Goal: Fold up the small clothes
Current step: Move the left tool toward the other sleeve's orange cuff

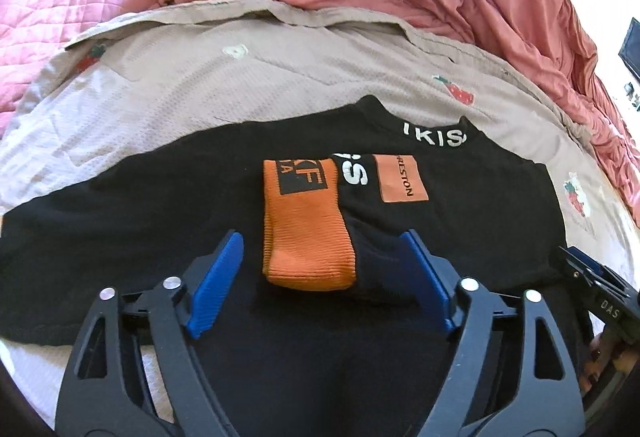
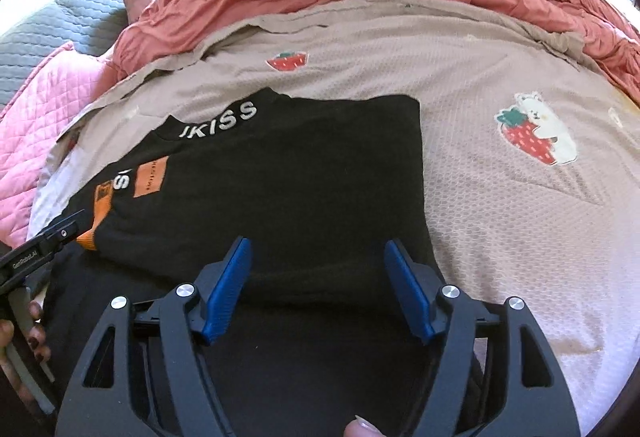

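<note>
While both sets of jaws stood apart and empty, the black shirt [image 1: 160,197] lay flat on a waffle-textured beige sheet [image 1: 240,85], its ribbed orange cuff [image 1: 306,237] folded across the chest (a soft, blunt-ended tube) between the left gripper [image 1: 320,261]'s ridged blue pads; the right gripper [image 2: 318,265] hung over smooth black cloth.

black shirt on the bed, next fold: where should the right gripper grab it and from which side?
Judgement: grip the black shirt at its straight right side edge, coming in from the right over the beige sheet. That edge lies flat and exposed. Right gripper is open above the near hem.
</note>
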`<action>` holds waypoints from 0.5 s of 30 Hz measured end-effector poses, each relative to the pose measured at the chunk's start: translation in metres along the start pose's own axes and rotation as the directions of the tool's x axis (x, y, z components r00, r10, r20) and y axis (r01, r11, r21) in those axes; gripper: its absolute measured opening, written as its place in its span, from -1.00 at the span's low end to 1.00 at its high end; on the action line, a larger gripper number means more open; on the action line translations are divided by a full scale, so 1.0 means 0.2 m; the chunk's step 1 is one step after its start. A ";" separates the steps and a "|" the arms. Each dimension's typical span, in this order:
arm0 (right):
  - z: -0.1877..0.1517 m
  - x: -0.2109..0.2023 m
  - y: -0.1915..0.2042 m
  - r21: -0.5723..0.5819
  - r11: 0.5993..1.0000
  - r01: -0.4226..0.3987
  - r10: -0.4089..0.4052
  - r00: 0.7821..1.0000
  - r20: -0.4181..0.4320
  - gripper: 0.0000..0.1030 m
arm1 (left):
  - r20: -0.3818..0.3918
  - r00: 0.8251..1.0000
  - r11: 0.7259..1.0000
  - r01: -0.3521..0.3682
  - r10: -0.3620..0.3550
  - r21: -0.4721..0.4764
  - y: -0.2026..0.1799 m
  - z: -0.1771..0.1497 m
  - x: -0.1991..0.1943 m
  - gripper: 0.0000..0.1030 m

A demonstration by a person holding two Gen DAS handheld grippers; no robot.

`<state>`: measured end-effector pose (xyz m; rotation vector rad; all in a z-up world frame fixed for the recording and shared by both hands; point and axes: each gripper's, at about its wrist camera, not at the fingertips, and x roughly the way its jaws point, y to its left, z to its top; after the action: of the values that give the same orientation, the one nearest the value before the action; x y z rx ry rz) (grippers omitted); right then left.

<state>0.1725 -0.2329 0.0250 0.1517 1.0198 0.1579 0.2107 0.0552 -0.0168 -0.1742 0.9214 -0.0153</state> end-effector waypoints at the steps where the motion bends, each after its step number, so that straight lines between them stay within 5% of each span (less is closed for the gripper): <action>1: 0.00 -0.02 0.00 0.001 1.000 -0.004 0.004 1.000 0.005 0.33 | 0.007 1.000 1.000 -0.002 0.002 0.002 0.00 0.00 -0.02 0.62; 2: 0.00 -0.03 0.00 0.003 1.000 -0.006 0.006 1.000 0.008 0.35 | 0.014 1.000 1.000 -0.006 0.006 0.005 0.00 0.00 -0.03 0.70; 3: 0.00 -0.04 0.00 0.006 1.000 -0.005 0.005 1.000 0.011 0.63 | 0.024 1.000 1.000 -0.013 0.013 0.006 0.00 0.00 -0.04 0.76; 5: -0.01 -0.07 0.00 0.019 1.000 -0.006 0.005 0.999 0.032 0.83 | 0.046 0.999 1.000 -0.021 0.021 0.006 0.00 0.00 -0.07 0.81; 15: -0.01 -0.17 0.07 -0.007 0.999 -0.039 0.039 0.997 0.061 0.85 | 0.119 0.992 0.999 -0.049 0.051 -0.017 0.07 -0.01 -0.22 0.81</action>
<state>0.1531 -0.2259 0.0552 0.1703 0.9553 0.1903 0.1808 0.0720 0.0151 -0.1637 0.8066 0.0476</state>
